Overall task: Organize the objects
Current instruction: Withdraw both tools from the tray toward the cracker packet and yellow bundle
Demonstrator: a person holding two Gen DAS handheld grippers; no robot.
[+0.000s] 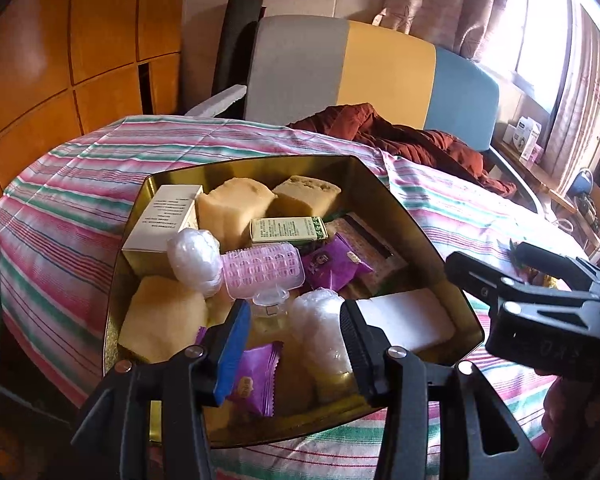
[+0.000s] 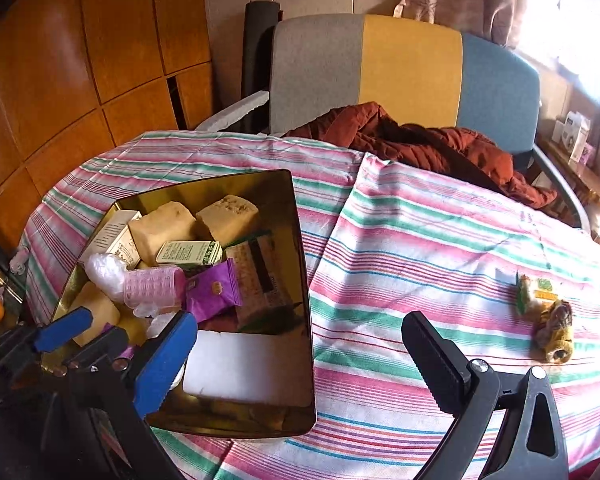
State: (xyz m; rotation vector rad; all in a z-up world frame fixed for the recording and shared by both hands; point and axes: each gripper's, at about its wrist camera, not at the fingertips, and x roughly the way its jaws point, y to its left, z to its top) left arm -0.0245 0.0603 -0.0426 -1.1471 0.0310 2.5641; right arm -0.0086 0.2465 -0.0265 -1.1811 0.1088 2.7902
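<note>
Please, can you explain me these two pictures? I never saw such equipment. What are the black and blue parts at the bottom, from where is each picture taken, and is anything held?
No robot is here: a person holds a two-finger claw in each hand, and each claw carries its own wide-angle camera looking along its fingers. One picture is from the left claw, the other from the right claw.

On the striped cloth stands a gold tin full of yellow sponges, small boxes, purple packets and a pink roller. Outside it lie small wrapped items.

Both claws are open. The left hangs over the tin, gripping nothing; the right is empty over the tin's right edge.
</note>
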